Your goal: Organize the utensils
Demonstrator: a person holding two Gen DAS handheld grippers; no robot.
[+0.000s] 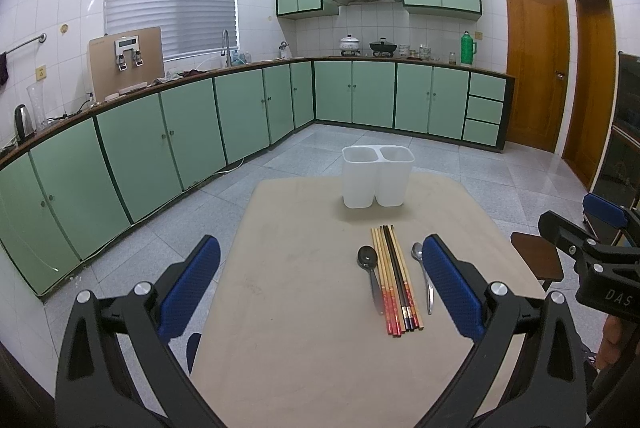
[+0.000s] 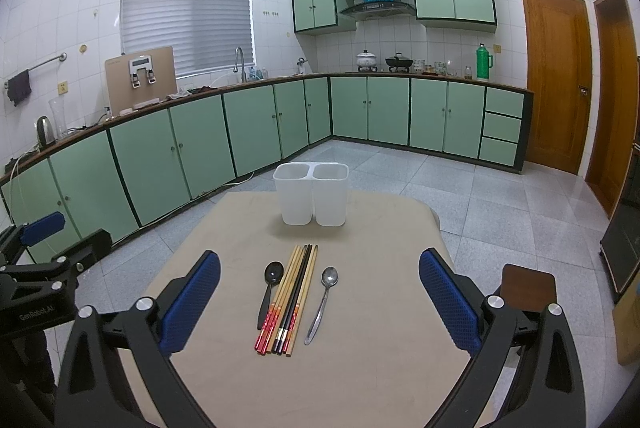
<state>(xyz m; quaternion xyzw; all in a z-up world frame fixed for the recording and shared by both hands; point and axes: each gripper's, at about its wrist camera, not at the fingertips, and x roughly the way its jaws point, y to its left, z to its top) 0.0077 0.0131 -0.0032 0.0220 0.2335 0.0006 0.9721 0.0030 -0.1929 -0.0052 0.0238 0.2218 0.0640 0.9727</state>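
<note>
A white two-compartment utensil holder [image 1: 377,181] [image 2: 311,194] stands upright at the far end of the beige table [image 1: 296,308] [image 2: 380,348]. In front of it lie several chopsticks [image 1: 396,280] [image 2: 291,300] side by side, a black spoon [image 1: 367,260] [image 2: 272,280] on their left and a silver spoon [image 1: 420,264] [image 2: 326,288] on their right. My left gripper [image 1: 320,284] is open above the table, left of the utensils. My right gripper [image 2: 320,304] is open, its fingers straddling the utensils from above. Neither holds anything.
A brown stool [image 2: 528,284] [image 1: 538,254] stands right of the table. Green cabinets [image 2: 200,144] line the far walls, wooden doors [image 2: 556,80] at right. The right gripper's body [image 1: 592,252] shows in the left view, the left gripper's body [image 2: 44,264] in the right view.
</note>
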